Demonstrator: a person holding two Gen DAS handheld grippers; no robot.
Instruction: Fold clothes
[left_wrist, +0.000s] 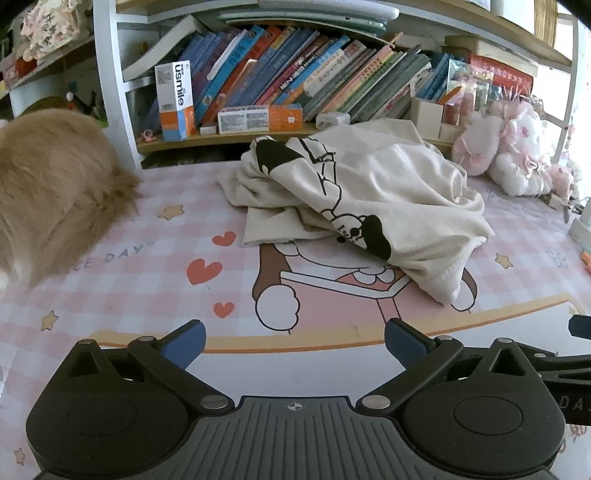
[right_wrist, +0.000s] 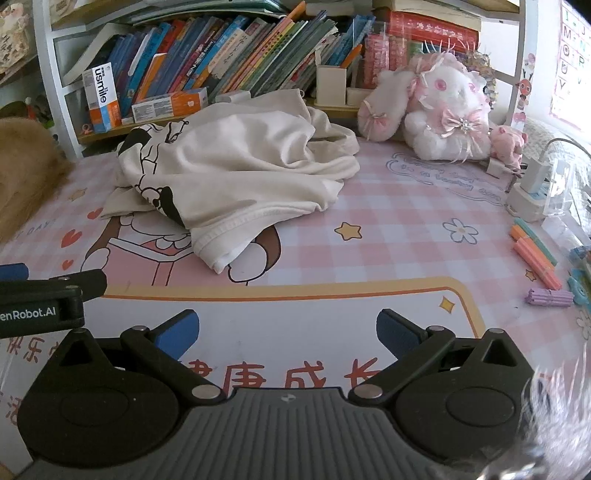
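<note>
Toward the desk's back edge: cream shirt (left_wrist: 373, 192) crumpled, unfolded | step: approach, folding not begun | left gripper (left_wrist: 294, 345) and right gripper (right_wrist: 287, 334) both spread, empty | next: reach hem, spread flat.

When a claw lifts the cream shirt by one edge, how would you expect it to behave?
The shirt lies crumpled in soft folds, so it will probably hang limp and unfurl instead of keeping its shape. It looks like thin knit, likely light. Its hem rests loose on the desk mat, so a push would probably bunch it more than slide it.
</note>
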